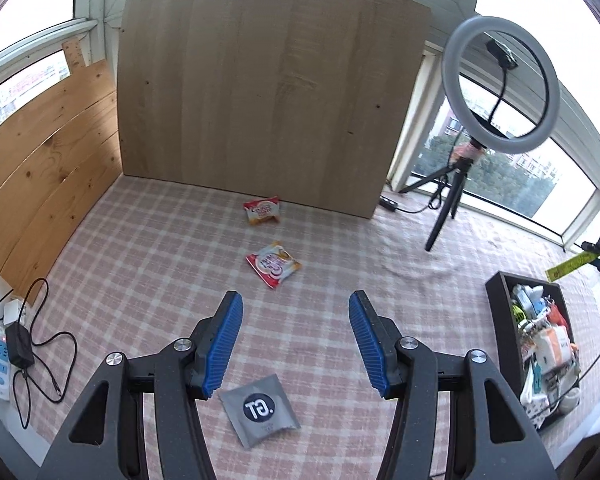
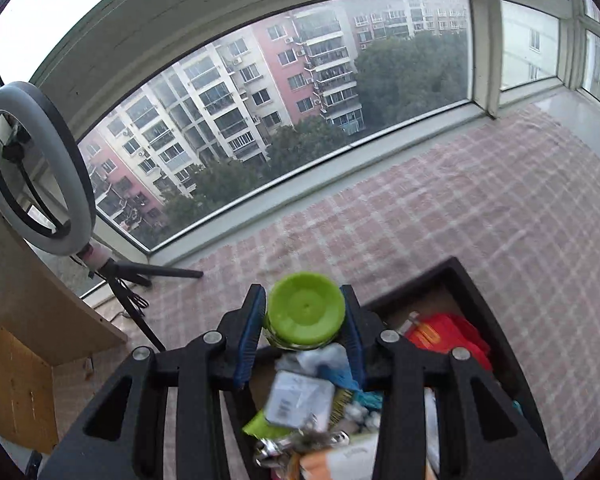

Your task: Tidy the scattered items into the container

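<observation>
Your grey sachet (image 1: 260, 410) lies flat on the checked cloth (image 1: 140, 280) right below your left gripper (image 1: 296, 344), whose blue pads gape wide with nothing between them. Two red snack packets (image 1: 273, 264) (image 1: 262, 210) lie farther ahead, toward the wooden board (image 1: 276, 88). Your right gripper (image 2: 304, 334) is clamped on the green-lidded jar (image 2: 306, 310), held above the cluttered black container (image 2: 488, 308)
</observation>
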